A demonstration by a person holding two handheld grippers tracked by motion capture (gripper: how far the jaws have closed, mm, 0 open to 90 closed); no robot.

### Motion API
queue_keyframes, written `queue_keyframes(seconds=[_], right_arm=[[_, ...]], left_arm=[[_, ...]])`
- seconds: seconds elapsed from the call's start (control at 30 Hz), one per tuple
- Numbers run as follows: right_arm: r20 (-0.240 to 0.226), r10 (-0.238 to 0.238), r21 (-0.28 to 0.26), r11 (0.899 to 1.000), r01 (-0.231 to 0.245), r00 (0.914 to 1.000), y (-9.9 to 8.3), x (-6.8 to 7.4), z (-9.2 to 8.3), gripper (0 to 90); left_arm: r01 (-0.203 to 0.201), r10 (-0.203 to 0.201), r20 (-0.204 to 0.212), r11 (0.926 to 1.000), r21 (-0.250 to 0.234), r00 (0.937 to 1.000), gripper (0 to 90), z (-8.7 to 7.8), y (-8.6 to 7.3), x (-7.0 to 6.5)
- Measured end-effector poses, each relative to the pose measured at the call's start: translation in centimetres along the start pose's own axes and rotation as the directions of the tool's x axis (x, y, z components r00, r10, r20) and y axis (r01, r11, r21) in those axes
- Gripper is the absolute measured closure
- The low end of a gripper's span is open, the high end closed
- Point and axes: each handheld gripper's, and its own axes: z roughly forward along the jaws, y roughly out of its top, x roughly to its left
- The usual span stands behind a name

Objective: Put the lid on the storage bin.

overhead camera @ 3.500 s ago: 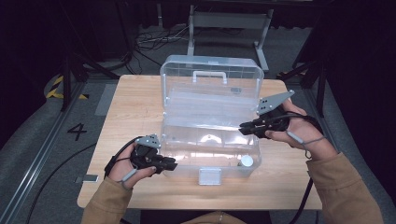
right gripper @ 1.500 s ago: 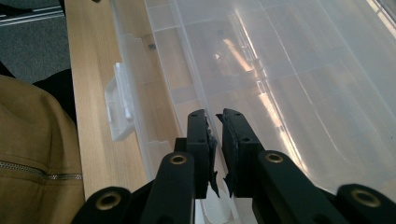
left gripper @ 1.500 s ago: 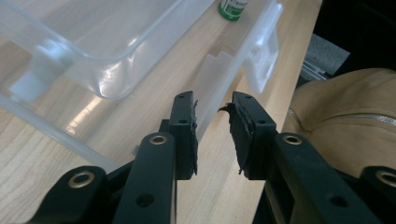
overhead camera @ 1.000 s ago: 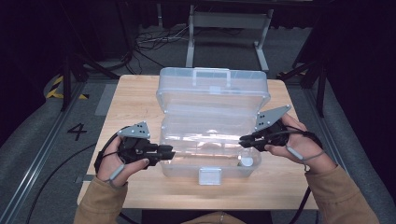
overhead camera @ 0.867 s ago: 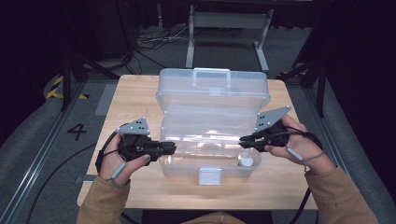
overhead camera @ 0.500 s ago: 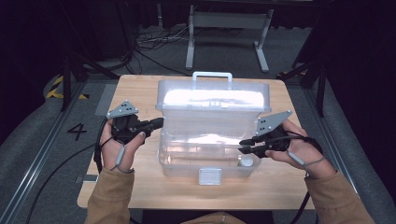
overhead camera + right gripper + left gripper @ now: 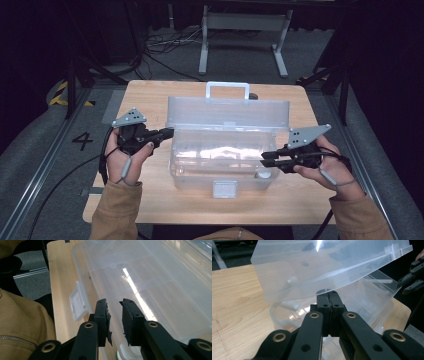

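Left gripper jaws pressed fully together, nothing held, tips set under raised lid edge. Right gripper jaws narrowly parted, just been closing, nothing between, poised over clear box right end. Box placed mid-table, front latch hung down.

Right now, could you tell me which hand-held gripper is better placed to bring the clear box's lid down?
Left. The left hand-held gripper sits shut right at the raised lid edge, while the right hand-held gripper hangs open over the box's base, probably steadying it.
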Motion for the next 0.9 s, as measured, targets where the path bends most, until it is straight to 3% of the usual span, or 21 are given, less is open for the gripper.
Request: queue_keyframes(seconds=[0.2, 0.4, 0.5, 0.67, 0.9], right_arm=[[0.005, 0.042, -0.075, 0.996, -0.042, 0.9991, -0.4, -0.1, -0.6, 80.9], [0.026, 0.07, -0.095, 0.993, -0.068, 0.9972, -1.0, -0.2, -0.8, 85.1], [0.038, 0.091, -0.13, 0.988, -0.085, 0.9952, -1.2, -0.4, -1.4, 87.8], [0.063, 0.144, -0.152, 0.979, -0.133, 0.9876, -1.8, -0.8, -1.8, 88.9], [0.043, 0.193, -0.157, 0.97, -0.184, 0.9803, -2.4, -1.3, -2.1, 89.3]], left_arm=[[-0.004, 0.004, 0.012, 0.9999, 0.016, 0.9999, 90.0, 0.2, -0.1, 0.0], [-0.008, 0.008, 0.025, 0.9994, 0.034, 0.9997, 90.0, 0.2, -0.2, 0.0], [-0.009, 0.008, 0.032, 0.9991, 0.042, 0.9995, 90.0, 0.2, -0.2, -0.1], [-0.01, 0.008, 0.039, 0.9983, 0.057, 0.9992, 90.0, 0.3, -0.3, -0.4], [0.0, -0.005, 0.058, 0.9962, 0.087, 0.9983, 90.0, 0.3, -0.5, -0.5]])
